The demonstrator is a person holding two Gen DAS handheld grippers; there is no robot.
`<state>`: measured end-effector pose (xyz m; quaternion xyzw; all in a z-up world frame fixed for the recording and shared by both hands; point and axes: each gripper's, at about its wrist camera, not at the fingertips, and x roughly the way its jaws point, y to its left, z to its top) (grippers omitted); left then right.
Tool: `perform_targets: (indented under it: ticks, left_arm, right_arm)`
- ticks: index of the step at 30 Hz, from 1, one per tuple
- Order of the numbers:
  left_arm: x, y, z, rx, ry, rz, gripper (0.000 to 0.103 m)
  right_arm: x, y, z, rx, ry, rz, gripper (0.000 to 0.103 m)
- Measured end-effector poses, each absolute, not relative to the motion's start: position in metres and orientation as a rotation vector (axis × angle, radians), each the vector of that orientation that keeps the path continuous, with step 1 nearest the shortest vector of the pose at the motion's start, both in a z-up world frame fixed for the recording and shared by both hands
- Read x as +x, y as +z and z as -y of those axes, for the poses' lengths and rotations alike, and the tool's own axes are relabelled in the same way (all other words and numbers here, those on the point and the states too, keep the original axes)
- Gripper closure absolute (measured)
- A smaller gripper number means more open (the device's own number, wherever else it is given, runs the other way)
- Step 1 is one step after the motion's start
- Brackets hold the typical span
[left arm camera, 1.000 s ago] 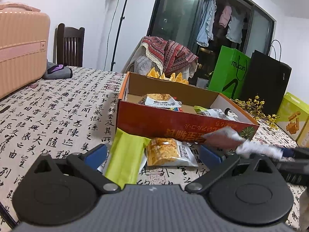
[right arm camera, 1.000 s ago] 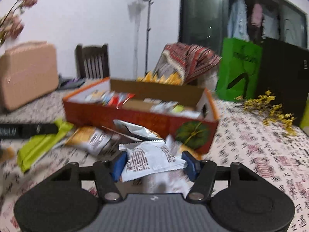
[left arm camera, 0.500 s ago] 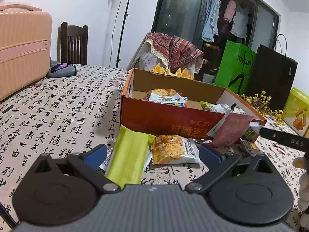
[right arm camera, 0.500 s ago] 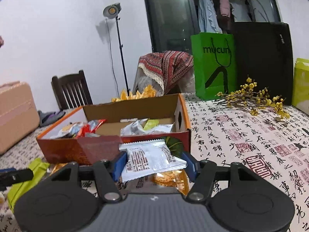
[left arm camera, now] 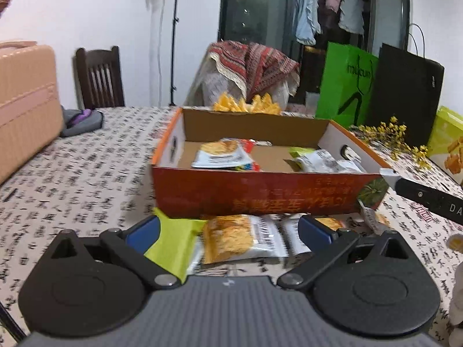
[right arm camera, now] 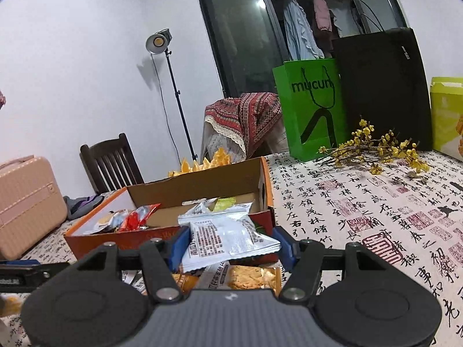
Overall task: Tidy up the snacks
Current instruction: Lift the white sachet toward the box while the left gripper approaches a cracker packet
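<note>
Right tongs (right arm camera: 231,245) closed on a white snack packet (right arm camera: 228,238), held clear of the desk (right arm camera: 376,217) just short of the near wall of the orange cardboard box (right arm camera: 262,185). Grip spans the packet's width and the film is crumpled between the blue pads, so the hold looks adequate but soft. Left tongs (left arm camera: 228,230) open, low over the desk, straddling an orange-printed cracker packet (left arm camera: 231,241) with a green packet (left arm camera: 173,240) just beside it; both lie on the desk against the box's near wall (left arm camera: 260,193). The box already holds several packets: one at centre-left (left arm camera: 221,154), a pale cluster at right (left arm camera: 321,160). Step in hand, as judged: carry the white packet over the near wall and drop it inside. To do it well: lift enough that the packet's hanging corner clears the rim, go forward until the pads are over bare cardboard floor (left arm camera: 272,156) between the two heaps, then open; releasing too early would likely land it on the rim or back on the desk. Avoid nudging the box, which looks light and could slide. The left tongs should wait until the right has withdrawn.
</note>
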<state>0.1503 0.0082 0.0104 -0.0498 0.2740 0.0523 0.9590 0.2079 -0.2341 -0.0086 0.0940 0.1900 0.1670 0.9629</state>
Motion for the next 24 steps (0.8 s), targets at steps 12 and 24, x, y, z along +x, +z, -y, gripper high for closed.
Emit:
perform_targets:
  ticks: [12, 24]
  left_arm:
    - [0.203, -0.002, 0.048, -0.078, 0.012, -0.7, 0.0]
    - [0.232, -0.03, 0.078, -0.059, 0.036, -0.799, 0.022]
  right_arm:
    - [0.213, -0.011, 0.251, 0.264, 0.24, -0.4, 0.042]
    - [0.219, -0.016, 0.263, 0.316, 0.218, -0.437, 0.042]
